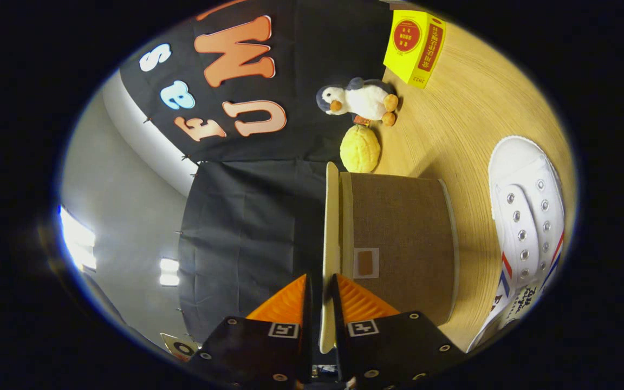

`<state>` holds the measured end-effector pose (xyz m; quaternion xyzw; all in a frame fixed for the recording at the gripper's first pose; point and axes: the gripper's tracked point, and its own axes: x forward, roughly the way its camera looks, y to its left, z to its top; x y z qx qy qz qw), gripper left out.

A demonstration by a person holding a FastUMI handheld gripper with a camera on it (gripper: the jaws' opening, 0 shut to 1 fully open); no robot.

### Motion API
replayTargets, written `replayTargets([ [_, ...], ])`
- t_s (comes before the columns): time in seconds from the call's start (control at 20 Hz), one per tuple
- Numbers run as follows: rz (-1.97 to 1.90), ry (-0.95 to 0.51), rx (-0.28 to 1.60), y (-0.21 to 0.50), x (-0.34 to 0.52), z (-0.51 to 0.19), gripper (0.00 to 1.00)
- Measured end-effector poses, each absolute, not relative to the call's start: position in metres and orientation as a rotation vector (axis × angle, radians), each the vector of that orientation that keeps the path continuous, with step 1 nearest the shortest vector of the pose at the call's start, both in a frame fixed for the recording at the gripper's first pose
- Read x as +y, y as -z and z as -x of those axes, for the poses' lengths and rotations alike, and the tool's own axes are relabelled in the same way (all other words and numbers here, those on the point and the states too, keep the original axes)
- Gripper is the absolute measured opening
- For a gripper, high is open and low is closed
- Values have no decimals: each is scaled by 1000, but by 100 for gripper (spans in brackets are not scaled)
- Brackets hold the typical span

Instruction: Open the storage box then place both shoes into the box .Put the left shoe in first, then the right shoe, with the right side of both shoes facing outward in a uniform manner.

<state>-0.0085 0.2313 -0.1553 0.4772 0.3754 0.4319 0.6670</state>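
Gripper view: fingers point(321, 303) nearly closed, pinching lid point(331, 238) edge of box point(398, 244); thin grip, likely to slip and drop shut; shoe point(528, 222) waiting alongside.

The box point(398, 238) is brown woven cloth with pale trim and a small tan label framed in white; its lid point(331, 238) is cream. The shoe point(528, 216) is white with silver eyelets and red and blue stripes along its side. The penguin point(358, 100) is white and grey with orange beak and feet. A knobbly ball point(360, 149) is yellow. The carton point(415, 46) is yellow with red panels. The worktop point(469, 124) is light wood grain.
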Motion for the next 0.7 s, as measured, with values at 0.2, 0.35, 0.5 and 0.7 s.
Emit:
replayTargets([
  [0.2, -977, -879, 835, 164, 233, 8, 1],
  [0.35, -1020, -885, 758, 129, 237, 12, 0],
  [0.5, -1026, -884, 678, 91, 251, 17, 0],
  [0.7, -999, -924, 588, 38, 300, 33, 0],
])
